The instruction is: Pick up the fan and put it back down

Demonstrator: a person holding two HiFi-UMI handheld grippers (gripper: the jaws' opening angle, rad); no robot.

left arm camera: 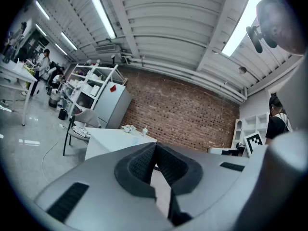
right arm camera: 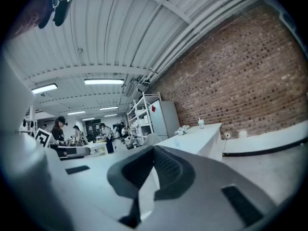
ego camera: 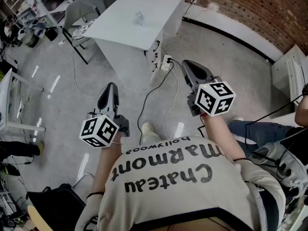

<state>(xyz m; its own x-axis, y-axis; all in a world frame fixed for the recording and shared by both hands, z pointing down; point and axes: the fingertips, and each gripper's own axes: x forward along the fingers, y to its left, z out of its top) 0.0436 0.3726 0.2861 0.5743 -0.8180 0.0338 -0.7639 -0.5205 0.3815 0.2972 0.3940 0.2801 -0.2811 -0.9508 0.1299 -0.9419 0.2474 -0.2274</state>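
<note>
The fan is a small pale object standing on a white table at the far side of the room. It is well beyond both grippers. My left gripper is held out over the floor with its jaws closed tip to tip and nothing between them. My right gripper reaches a little further toward the table's corner, also shut and empty. The left gripper view shows the left gripper with its pads meeting, and the table straight ahead. In the right gripper view the right gripper points at the table.
A grey chair stands at the table's left end. A power strip and cables lie on the floor in front of the table. Another person's legs are at the right, by a white shelf unit. A brick wall runs behind.
</note>
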